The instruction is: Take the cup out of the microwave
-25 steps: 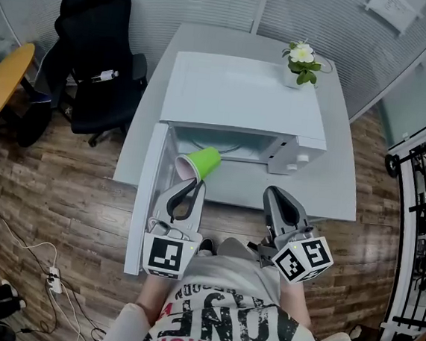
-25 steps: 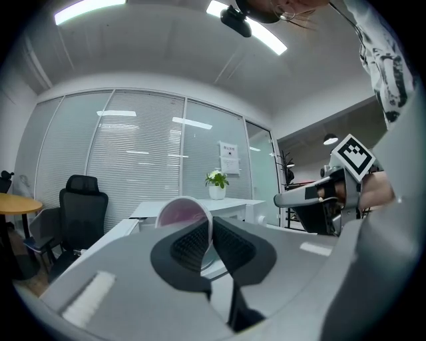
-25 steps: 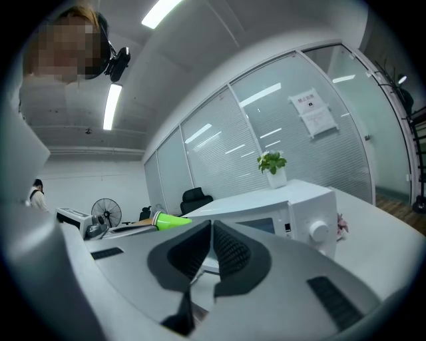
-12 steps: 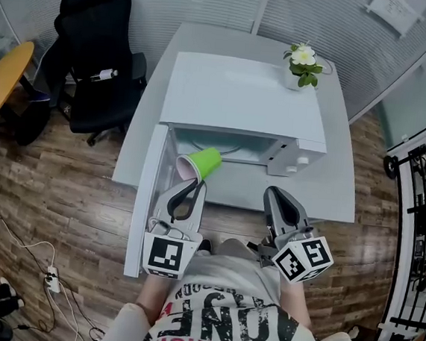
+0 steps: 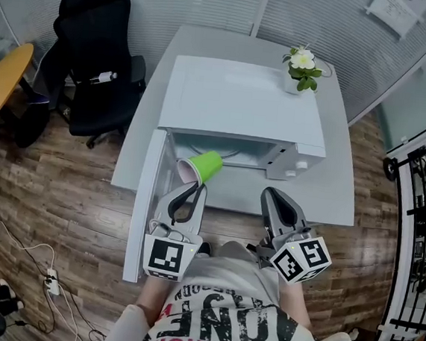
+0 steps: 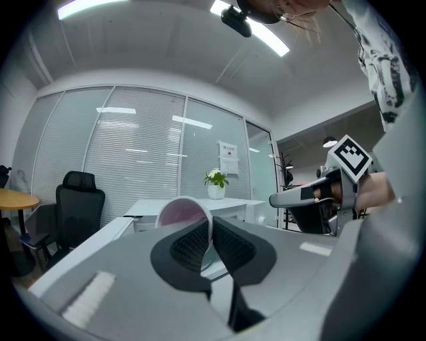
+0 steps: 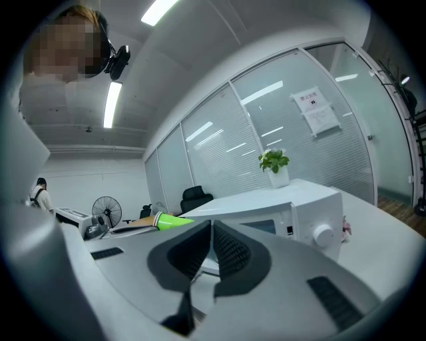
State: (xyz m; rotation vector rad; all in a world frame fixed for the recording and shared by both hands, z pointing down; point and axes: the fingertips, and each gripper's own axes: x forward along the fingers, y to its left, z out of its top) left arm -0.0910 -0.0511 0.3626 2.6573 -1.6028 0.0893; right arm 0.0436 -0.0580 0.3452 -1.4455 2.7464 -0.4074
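Fingers (image 6: 186, 244) of the left gripper (image 6: 212, 230) are pinched close on the wall of the bright green paper cup with a pale pink inside (image 6: 180, 212); the rim sits between the dark ribbed pads, so the cup is gripped. From the head view the cup (image 5: 201, 165) lies tipped on its side, mouth toward the person and green base toward the white box-shaped microwave (image 5: 242, 101). It hangs at the open front of the cavity, just beside the white door (image 5: 142, 204) swung out to the left; whether its base is fully clear of the opening cannot be told. The right gripper (image 7: 210, 234) has its pads drawn together with nothing between them – it is level in front of the microwave's control side, well apart from the cup (image 7: 166, 222), which shows off to its left. Both grippers (image 5: 194, 187) (image 5: 272, 194) sit side by side over the near edge of the pale grey table (image 5: 332, 177); a small potted plant with white flowers (image 5: 302, 65) stands on the microwave's far corner – a black office chair (image 5: 97, 50) stands to the left.
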